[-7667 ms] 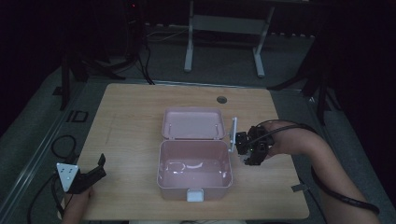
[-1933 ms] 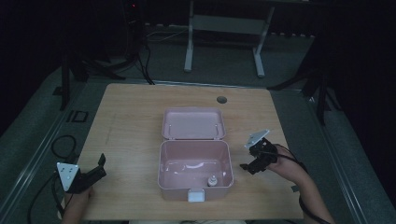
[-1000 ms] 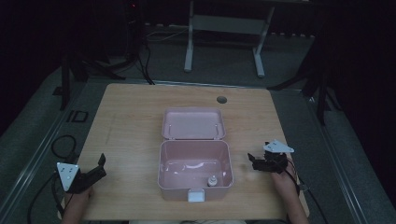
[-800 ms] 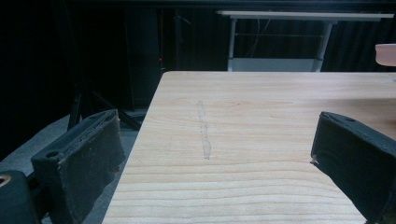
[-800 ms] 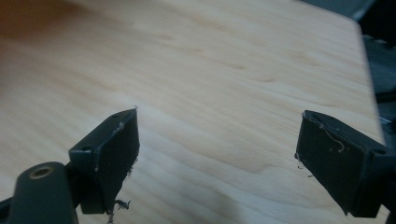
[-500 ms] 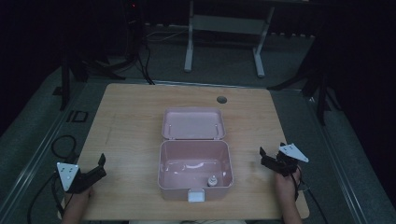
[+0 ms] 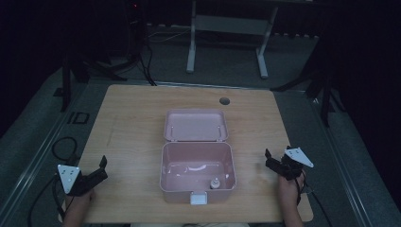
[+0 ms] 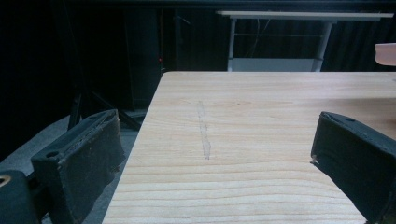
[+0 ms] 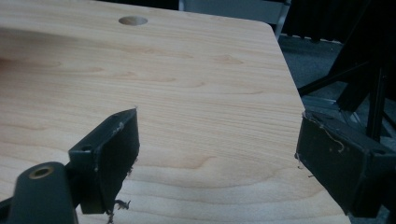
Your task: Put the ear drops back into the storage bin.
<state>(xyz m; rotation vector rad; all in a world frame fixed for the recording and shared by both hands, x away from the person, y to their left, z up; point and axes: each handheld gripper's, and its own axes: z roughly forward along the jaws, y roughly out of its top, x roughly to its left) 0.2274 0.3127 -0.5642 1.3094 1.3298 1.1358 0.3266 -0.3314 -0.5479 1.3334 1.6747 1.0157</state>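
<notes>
An open pink box point(image 7: 165, 175) stands mid-table with its lid point(image 7: 196, 125) folded back flat behind it. Inside it, a small pale bottle point(image 7: 215, 183) stands upright near the front right corner, and a thin white item point(image 7: 195, 167) lies on the floor. My right gripper point(image 7: 268, 161) rests to the right of the box, apart from it. It is open, with bare wood between its jaws point(image 9: 217, 126). My left gripper point(image 7: 101, 169) sits at the front left corner, also open on bare wood point(image 8: 217, 135).
The wooden table point(image 7: 132, 123) has a round cable hole point(image 7: 224, 100) at the back, which the right gripper view also shows point(image 9: 133, 20). A pink box corner point(image 8: 385, 52) peeks in at the far right of the left gripper view. A white-legged desk point(image 7: 227, 28) stands on the dark floor behind.
My right gripper has drawn back from the box's right side toward the table's front right. Earlier it held a white item by the box, and the small bottle has since appeared inside. The left gripper has stayed put.
</notes>
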